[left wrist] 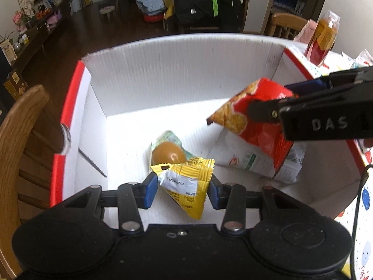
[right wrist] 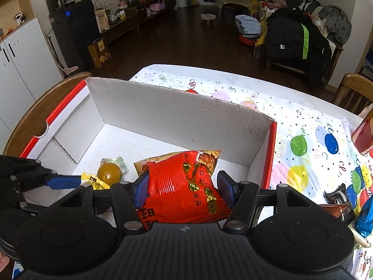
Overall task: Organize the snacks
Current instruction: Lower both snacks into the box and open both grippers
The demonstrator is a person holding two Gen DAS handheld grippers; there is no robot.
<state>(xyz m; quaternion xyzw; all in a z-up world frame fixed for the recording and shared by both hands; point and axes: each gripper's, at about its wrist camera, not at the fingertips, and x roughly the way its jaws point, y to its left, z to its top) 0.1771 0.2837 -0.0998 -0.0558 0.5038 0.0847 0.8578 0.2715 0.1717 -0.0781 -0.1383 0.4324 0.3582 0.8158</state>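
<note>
Open white corrugated cardboard box with red outer edges (left wrist: 163, 74): stands on a tablecloth printed with coloured balloons (right wrist: 303, 140). Left gripper (left wrist: 180, 190): blue pads closed on a crinkled yellow foil snack packet (left wrist: 186, 184), held over the box's near side. Right gripper (right wrist: 184, 186): jaws clamped on a red crisp bag with gold print (right wrist: 184, 184), above the box's right half. On the box floor: a clear-wrapped amber jelly cup (left wrist: 169, 155) and a flat white packet (left wrist: 247, 161)
</note>
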